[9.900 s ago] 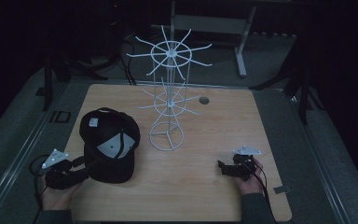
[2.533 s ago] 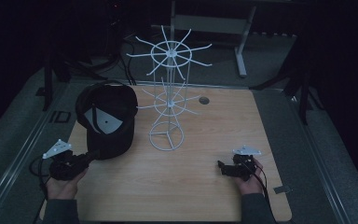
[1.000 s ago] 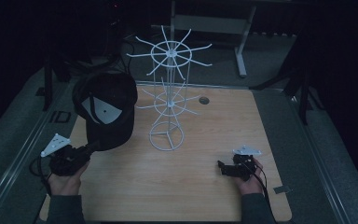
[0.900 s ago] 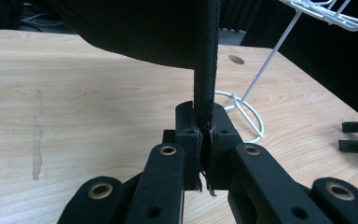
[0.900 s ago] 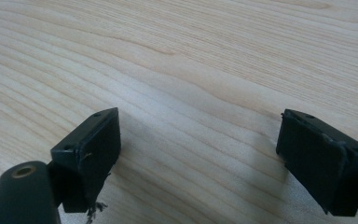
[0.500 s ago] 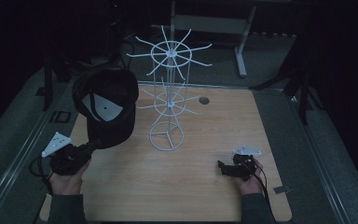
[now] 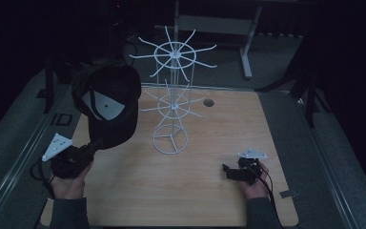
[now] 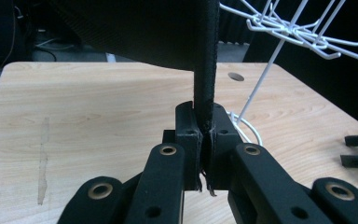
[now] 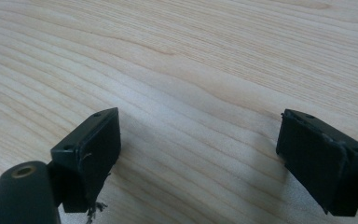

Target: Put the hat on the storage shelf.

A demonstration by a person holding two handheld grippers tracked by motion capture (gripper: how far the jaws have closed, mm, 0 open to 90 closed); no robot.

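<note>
Left tongs [image 8: 204, 140] clamped tight on the brim edge of a black cap [image 7: 108, 102], pads pressed on either side of the stitched rim. Held low at the near left of the table [image 7: 209, 200], in a hand [image 7: 69, 183] with a dark sleeve, grey three-cornered plate up top. Right tongs [image 9: 198, 158] spread wide apart, nothing between the pads, just bare wood grain below. Resting in the other hand [image 7: 252, 183] at the near right of the table, well apart from the left tongs.

Just beyond the left tongs, lifted clear of the table: cap standing up from its pinched brim, open underside toward the high camera, pale lining panel showing inside the crown. Farther on and to the right of the cap, near but not touching as far as can be told: white wire rack [image 7: 172, 95], upright on a ring base, two tiers of radiating hooks. Behind the rack, a small round hole [image 7: 208, 102] in the table.
</note>
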